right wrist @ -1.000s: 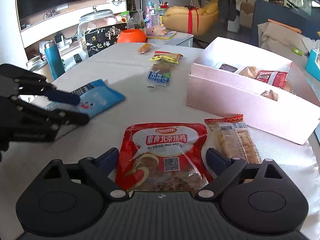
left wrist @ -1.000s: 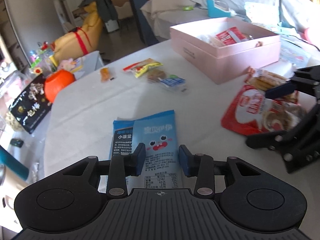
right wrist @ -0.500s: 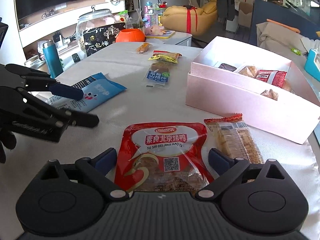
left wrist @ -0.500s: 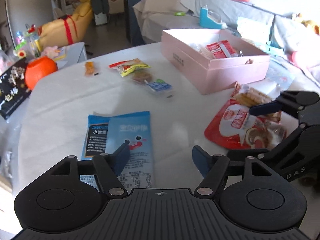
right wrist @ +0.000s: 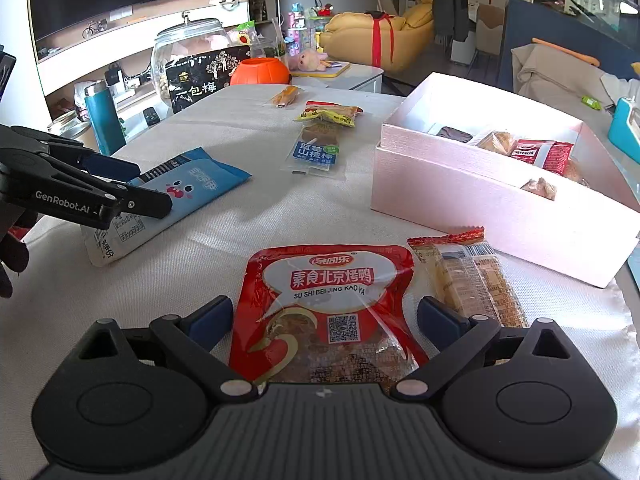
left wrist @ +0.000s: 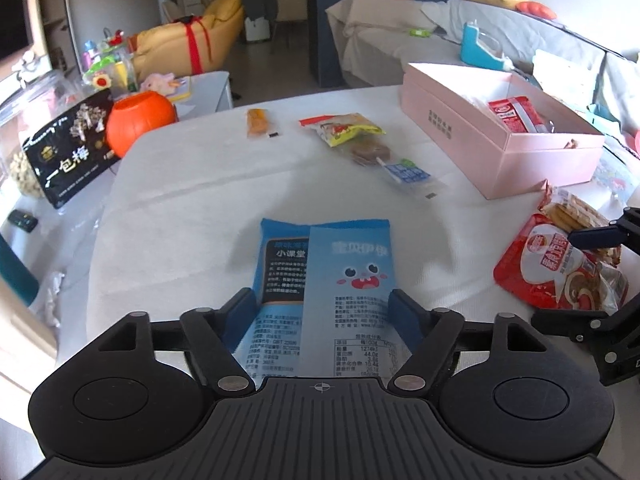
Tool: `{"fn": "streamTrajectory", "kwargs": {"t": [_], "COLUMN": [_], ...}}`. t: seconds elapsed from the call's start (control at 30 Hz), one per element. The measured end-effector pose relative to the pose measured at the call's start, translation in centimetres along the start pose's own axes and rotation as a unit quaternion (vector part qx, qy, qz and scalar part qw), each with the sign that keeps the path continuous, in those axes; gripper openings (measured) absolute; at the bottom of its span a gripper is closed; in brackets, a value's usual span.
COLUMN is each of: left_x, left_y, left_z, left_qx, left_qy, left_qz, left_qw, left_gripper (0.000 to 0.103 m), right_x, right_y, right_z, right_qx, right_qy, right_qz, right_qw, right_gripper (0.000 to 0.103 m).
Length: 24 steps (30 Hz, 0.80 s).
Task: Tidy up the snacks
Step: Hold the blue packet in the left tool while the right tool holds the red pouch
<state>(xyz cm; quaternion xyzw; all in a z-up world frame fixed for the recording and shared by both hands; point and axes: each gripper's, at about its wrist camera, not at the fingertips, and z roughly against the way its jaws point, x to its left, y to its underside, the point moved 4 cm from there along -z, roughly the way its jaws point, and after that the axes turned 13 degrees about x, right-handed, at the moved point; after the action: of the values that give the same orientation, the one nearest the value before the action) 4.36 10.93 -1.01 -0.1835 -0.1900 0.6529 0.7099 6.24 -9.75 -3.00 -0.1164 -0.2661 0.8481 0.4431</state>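
Note:
A light blue snack packet (left wrist: 340, 276) lies flat on the white table, and it also shows in the right wrist view (right wrist: 188, 188). My left gripper (left wrist: 326, 310) is open, its fingers on either side of the packet's near end. A red snack pouch (right wrist: 332, 304) lies between the open fingers of my right gripper (right wrist: 326, 320). The pouch also shows in the left wrist view (left wrist: 556, 268). A biscuit pack (right wrist: 472, 276) lies just right of the pouch. An open pink box (right wrist: 500, 196) with several snacks inside stands at the right.
Three small snacks lie mid-table: an orange bar (left wrist: 256, 122), a yellow-red packet (left wrist: 344, 130) and a blue-labelled clear packet (left wrist: 404, 172). An orange pumpkin bowl (left wrist: 140, 118), a black bag (left wrist: 68, 152), a glass jar (right wrist: 188, 52) and a teal bottle (right wrist: 104, 120) stand at the table's far left edge.
My left gripper opened from a narrow gap, swung right, then came back over the blue packet with its fingers on either side of it. My right gripper stayed open over the red pouch.

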Motion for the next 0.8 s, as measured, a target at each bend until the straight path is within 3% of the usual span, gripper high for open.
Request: {"fn": "streamTrajectory", "kwargs": {"t": [0.13,0.3,0.4,0.43,0.47,0.5,0.53,0.8], "left_x": [0.1,0.8,0.7,0.5,0.2,-0.1,-0.3,-1.1], "left_y": [0.1,0.4,0.5,0.6,0.6,0.5,0.5,0.6], "left_z": [-0.7,-0.6,0.3,0.6,1.1,1.3,1.5,1.5], "left_qx": [0.004,-0.001,-0.012,-0.016,-0.021,-0.025,-0.026,-0.03], "left_qy": [0.003,0.026,0.04,0.044,0.045,0.046,0.048,0.042], "left_qz": [0.008,0.03,0.037,0.036,0.034,0.033,0.031,0.031], "left_qw": [1.0,0.9992,0.9985,0.9983,0.9982,0.9981,0.998,0.9982], "left_gripper": [0.089,0.087,0.08,0.072,0.048,0.04,0.023,0.024], "right_x": [0.0,0.0,0.0,0.0,0.0,0.0,0.0,-0.1], "right_y": [0.0,0.0,0.0,0.0,0.0,0.0,0.0,0.1], "right_z": [0.0,0.0,0.0,0.0,0.0,0.0,0.0,0.3], "right_qx": [0.0,0.0,0.0,0.0,0.0,0.0,0.0,-0.002], "right_qy": [0.0,0.0,0.0,0.0,0.0,0.0,0.0,-0.004], "right_qz": [0.0,0.0,0.0,0.0,0.0,0.0,0.0,0.0], "right_qw": [1.0,1.0,1.0,1.0,1.0,1.0,1.0,1.0], "right_gripper": [0.099,0.099,0.099,0.099,0.099,0.099,0.099,0.095]}}
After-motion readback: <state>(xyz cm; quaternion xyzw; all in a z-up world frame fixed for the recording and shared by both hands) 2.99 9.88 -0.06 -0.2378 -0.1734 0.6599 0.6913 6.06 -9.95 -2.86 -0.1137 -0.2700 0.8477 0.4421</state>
